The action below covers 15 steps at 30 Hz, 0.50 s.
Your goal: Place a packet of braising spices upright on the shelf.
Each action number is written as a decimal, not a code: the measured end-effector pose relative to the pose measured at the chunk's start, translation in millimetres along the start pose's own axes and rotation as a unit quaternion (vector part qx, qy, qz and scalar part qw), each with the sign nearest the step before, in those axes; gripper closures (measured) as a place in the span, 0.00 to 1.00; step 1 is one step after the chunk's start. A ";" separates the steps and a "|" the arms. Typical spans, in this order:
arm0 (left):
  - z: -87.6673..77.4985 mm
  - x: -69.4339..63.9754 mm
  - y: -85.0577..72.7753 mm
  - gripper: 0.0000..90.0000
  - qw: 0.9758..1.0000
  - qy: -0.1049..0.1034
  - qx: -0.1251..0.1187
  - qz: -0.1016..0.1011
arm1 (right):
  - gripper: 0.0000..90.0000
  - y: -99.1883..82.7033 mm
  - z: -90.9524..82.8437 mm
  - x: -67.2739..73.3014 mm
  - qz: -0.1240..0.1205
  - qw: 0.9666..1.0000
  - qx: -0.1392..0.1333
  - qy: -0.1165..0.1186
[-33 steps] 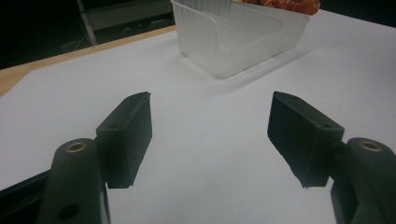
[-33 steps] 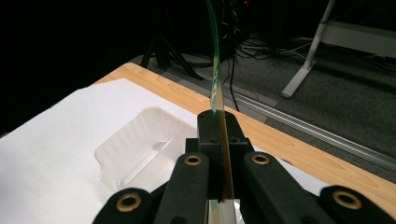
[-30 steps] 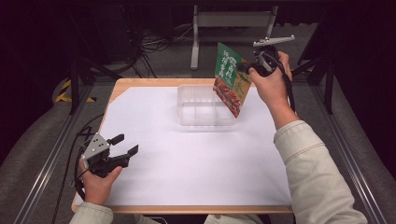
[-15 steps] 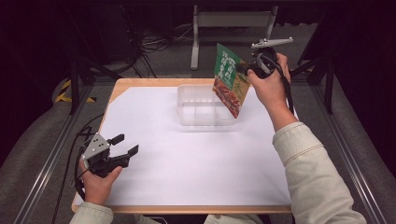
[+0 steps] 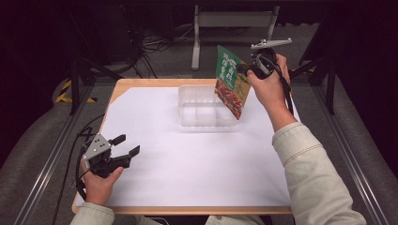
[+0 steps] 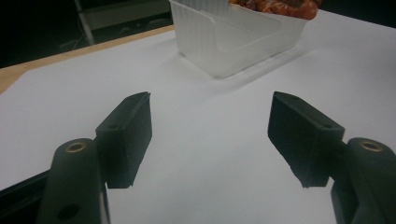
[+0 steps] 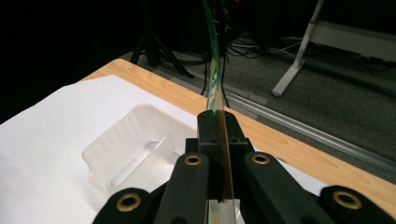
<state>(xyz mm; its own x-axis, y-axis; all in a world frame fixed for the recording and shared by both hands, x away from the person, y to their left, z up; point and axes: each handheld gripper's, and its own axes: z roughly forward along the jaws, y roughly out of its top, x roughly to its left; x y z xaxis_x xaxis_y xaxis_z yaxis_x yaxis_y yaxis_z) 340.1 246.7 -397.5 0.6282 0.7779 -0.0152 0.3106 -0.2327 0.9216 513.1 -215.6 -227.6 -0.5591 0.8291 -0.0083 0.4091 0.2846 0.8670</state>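
Table [image 5: 197,187] under a white sheet carries the whole scene, its wooden edge showing along the far and near sides. Next in size, a clear plastic container [image 5: 202,110] sits on the sheet toward the far side, open at the top, with ribbed walls; in the left gripper view it stands beyond the jaws [image 6: 233,42], well apart from them.

A flat snack packet [image 5: 231,83], green at its upper end and red-orange at the lower, hangs tilted over the right end of the container, its lower corner dipping just past the rim. The right claw [image 5: 244,70] is closed on the packet's right edge, up in the air above the table's far right part; in the right gripper view the two jaws press together on the thin packet [image 7: 215,93], seen edge-on, with the container [image 7: 135,140] below and to the left.

The left claw [image 5: 127,146] rests low over the near left part of the table, jaws spread wide apart with nothing between them, only the bare white sheet showing in the gap.
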 end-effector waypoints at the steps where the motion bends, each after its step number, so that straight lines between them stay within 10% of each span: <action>1: -0.4 -0.2 -0.3 0.35 1.000 0.000 0.002 -0.003 | 1.00 0.7 0.7 1.0 -0.003 1.000 -0.001 -0.001; 15: -0.5 -0.3 -0.4 0.35 1.000 0.001 0.002 -0.003 | 1.00 1.9 12.8 2.6 -0.040 0.999 -0.003 -0.012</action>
<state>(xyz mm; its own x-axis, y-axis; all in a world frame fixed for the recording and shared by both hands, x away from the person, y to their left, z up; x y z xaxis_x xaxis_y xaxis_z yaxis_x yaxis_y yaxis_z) 339.4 247.0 -397.6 0.6249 0.7804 -0.0191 0.3162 -0.2306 0.9202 521.6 -206.8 -232.4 -0.5724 0.8150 -0.0896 0.3594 0.3477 0.8660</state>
